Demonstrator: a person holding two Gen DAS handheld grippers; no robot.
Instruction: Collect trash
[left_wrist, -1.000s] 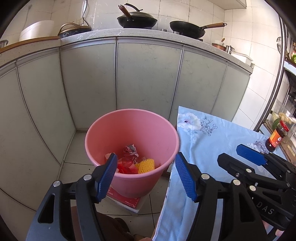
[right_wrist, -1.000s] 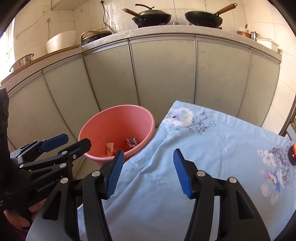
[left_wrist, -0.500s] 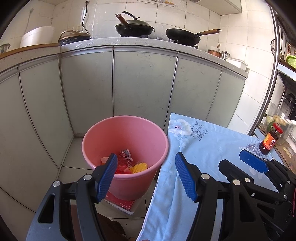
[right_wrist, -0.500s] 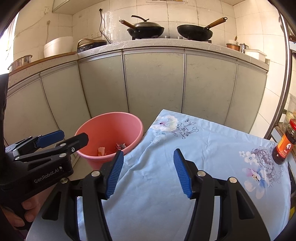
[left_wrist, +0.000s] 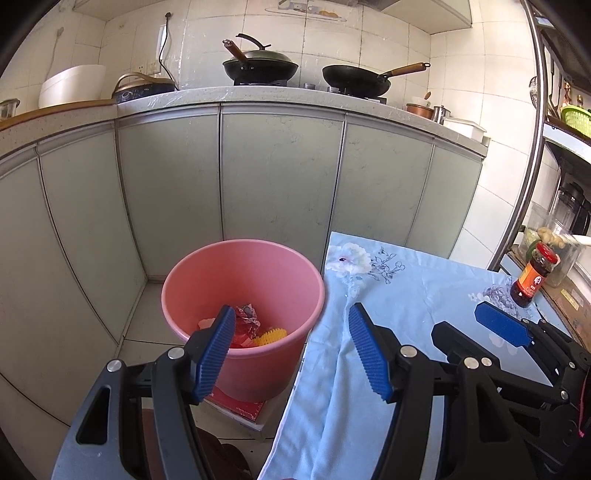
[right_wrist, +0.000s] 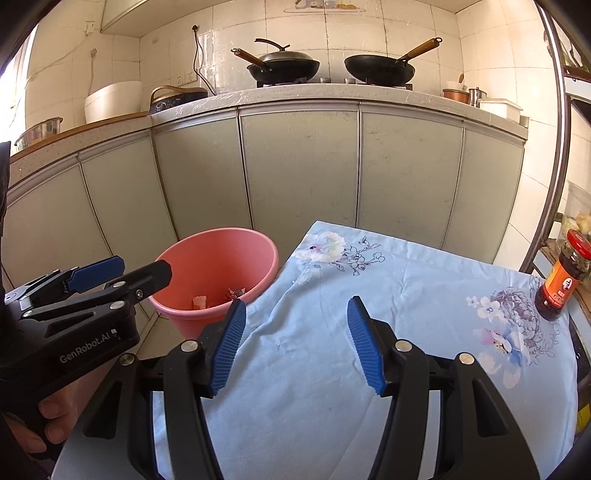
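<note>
Seemingly the collecting is finishing: crumpled wrappers and scraps are lying in the round pink plastic bucket, while the left gripper and right gripper are hovering empty, jaws apart, over the bare pale-blue floral tablecloth.

I see a pink plastic bucket upright on the floor tiles, just beside the draped table edge; inside it, crumpled red wrappers, a yellow spiky piece and what may be a pale scrap.
</note>
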